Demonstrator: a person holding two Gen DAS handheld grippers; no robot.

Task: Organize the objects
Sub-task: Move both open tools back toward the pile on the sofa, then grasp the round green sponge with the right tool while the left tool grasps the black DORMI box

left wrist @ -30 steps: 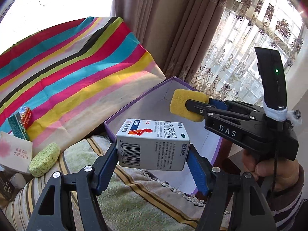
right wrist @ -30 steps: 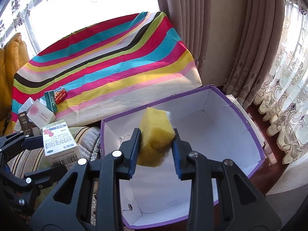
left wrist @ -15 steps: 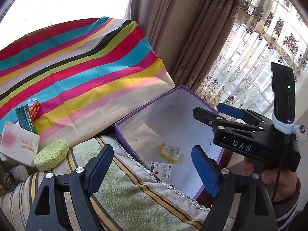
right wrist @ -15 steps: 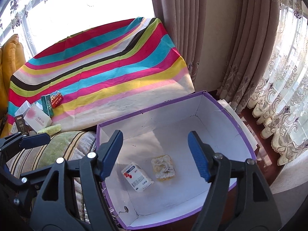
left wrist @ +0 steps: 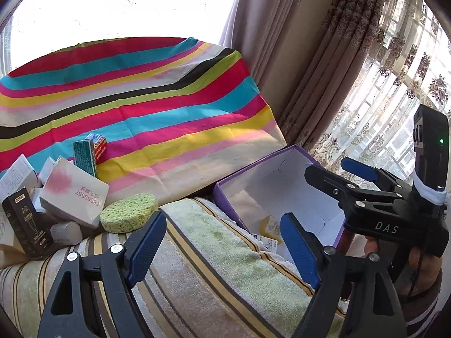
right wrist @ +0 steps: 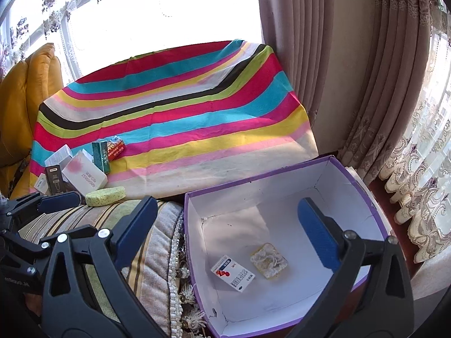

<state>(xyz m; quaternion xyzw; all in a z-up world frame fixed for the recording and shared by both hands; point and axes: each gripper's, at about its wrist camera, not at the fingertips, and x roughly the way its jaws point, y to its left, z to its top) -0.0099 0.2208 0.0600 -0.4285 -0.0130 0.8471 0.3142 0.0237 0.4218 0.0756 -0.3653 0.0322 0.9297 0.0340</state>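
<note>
Right wrist view: beside heavy curtains, we see a striped cloth behind the purple box, which holds a medicine carton and yellow sponge. Our right gripper and left gripper hover near the box, both spread wide, empty.

The left gripper is spread wide, its two blue-padded fingers well apart with nothing between them. The right gripper is likewise spread wide and holds nothing, its blue-padded fingers pointing forward and down. In the left wrist view the right gripper sits off to the right side, gripped from below by the person's right hand.
</note>
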